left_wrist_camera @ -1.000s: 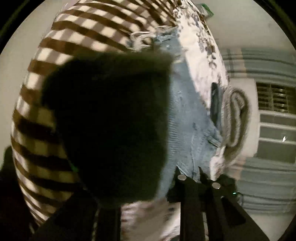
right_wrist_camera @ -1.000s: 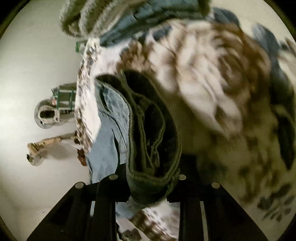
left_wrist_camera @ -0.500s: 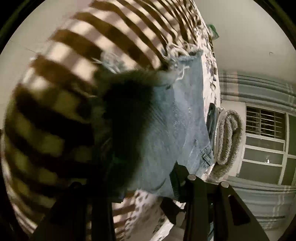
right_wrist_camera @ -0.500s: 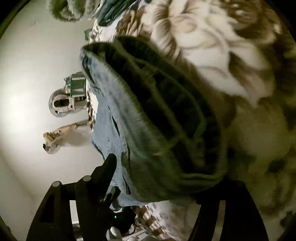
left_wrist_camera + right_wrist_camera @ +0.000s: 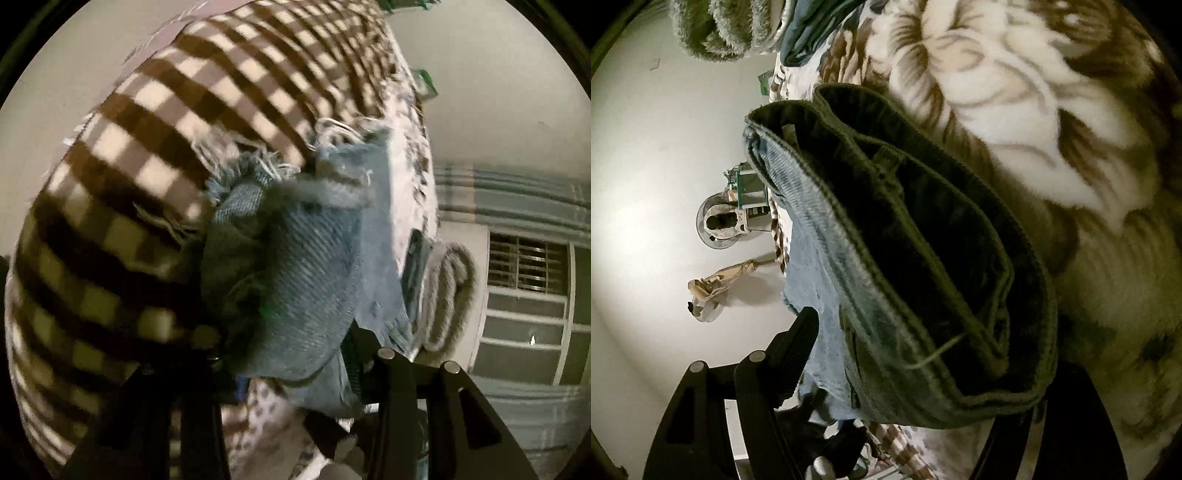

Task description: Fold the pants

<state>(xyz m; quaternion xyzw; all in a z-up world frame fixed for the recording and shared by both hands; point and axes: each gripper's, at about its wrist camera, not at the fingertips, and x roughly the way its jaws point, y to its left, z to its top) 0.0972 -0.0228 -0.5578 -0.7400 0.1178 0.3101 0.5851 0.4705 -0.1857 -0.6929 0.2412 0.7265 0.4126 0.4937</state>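
Observation:
Light blue jeans with frayed hems lie on a bed. In the left wrist view the frayed leg end bulges between the fingers of my left gripper, which stand wide apart around the cloth. In the right wrist view the waistband, dark inside, fills the space between the fingers of my right gripper. The left finger is spread far from the right one, and the denim rests loosely between them.
A brown checked blanket and a floral blanket cover the bed. A rolled grey towel lies beside the jeans. A window is at the right. A fan stands by the wall.
Both grippers have opened: the fingers spread apart from the denim they pinched. The left leg end has dropped lower, showing its frayed hem. The waistband sags wider in the right gripper.

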